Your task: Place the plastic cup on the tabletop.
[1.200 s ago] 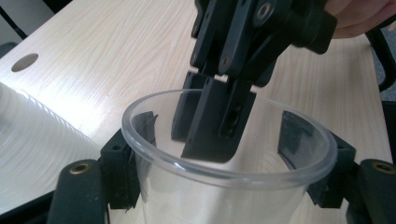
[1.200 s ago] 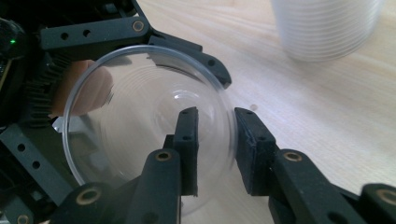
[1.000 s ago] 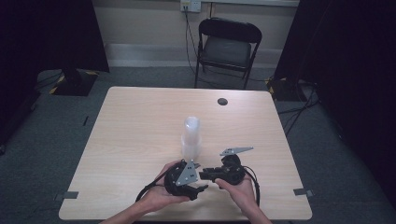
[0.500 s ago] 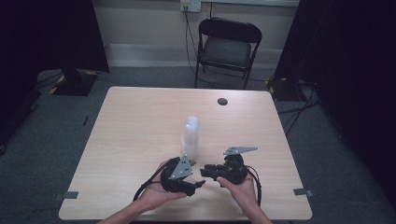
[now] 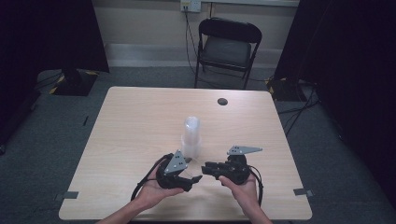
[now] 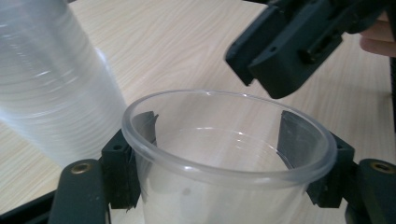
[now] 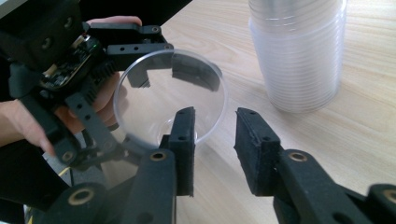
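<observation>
A clear plastic cup sits between the pads of my left gripper, which is shut on its wall just below the rim. The cup's mouth faces my right gripper. Its jaws have just been closing; they stand apart with no pad pressing on anything, and the cup's rim lies beside the left pad. A tall stack of clear cups stands upright on the table, just behind both grippers. In the high view the left gripper and right gripper meet tip to tip near the front edge.
A small dark round disc lies near the table's far edge. A black folding chair stands behind the table. Black cables trail from both grippers over the front edge. Dark curtains hang at both sides.
Both hands have stayed close to where they were at the front edge. The left gripper's grey plate has drifted slightly left. The cup stack has not moved.
</observation>
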Available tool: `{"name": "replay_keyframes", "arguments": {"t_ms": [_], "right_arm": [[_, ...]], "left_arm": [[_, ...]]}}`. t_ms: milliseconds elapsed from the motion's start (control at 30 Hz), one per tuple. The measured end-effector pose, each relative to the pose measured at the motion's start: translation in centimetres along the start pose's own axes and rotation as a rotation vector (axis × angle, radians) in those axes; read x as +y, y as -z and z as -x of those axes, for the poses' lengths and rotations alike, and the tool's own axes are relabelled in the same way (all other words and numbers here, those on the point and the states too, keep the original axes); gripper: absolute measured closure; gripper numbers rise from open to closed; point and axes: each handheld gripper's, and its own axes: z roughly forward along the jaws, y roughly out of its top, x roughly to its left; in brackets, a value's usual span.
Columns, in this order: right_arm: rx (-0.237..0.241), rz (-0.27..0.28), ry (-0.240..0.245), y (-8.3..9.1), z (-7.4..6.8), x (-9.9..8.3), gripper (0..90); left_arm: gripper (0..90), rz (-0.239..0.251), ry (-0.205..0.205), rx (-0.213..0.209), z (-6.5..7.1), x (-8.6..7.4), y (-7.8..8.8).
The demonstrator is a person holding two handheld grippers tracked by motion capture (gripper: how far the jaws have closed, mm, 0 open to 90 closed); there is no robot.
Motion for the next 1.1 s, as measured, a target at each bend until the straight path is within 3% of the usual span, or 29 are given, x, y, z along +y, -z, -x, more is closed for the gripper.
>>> {"name": "replay_keyframes", "arguments": {"t_ms": [100, 233, 367, 567, 700, 967, 1100], "right_arm": [[0.004, 0.016, 0.0, 0.2, -0.1, 0.0, 69.9], [-0.007, 0.029, 0.005, 0.5, -0.1, 0.0, 70.3], [-0.019, 0.037, 0.005, 0.9, 0.1, 0.0, 70.3], [-0.036, 0.038, 0.003, 1.1, 0.4, -0.2, 69.6], [-0.061, 0.046, 0.005, 1.4, 0.7, -0.3, 67.7], [-0.126, 0.06, 0.005, 2.0, 1.4, -0.8, 63.1], [-0.144, 0.069, 0.0, 2.4, 1.6, -0.9, 61.8]], "left_arm": [[28.5, 0.01, 0.02, 0.015, -0.4, 0.0, 0.3], [28.6, 0.043, 0.093, 0.002, -1.3, 0.1, 0.8], [28.8, 0.07, 0.12, 0.007, -2.0, 0.1, 1.3], [28.8, 0.113, 0.13, 0.024, -2.4, 0.3, 1.8], [29.0, 0.119, 0.157, 0.027, -2.9, 0.5, 2.3], [29.0, 0.159, 0.154, 0.078, -3.8, 0.7, 3.5], [29.0, 0.189, 0.175, 0.096, -4.3, 0.8, 3.9]]}}
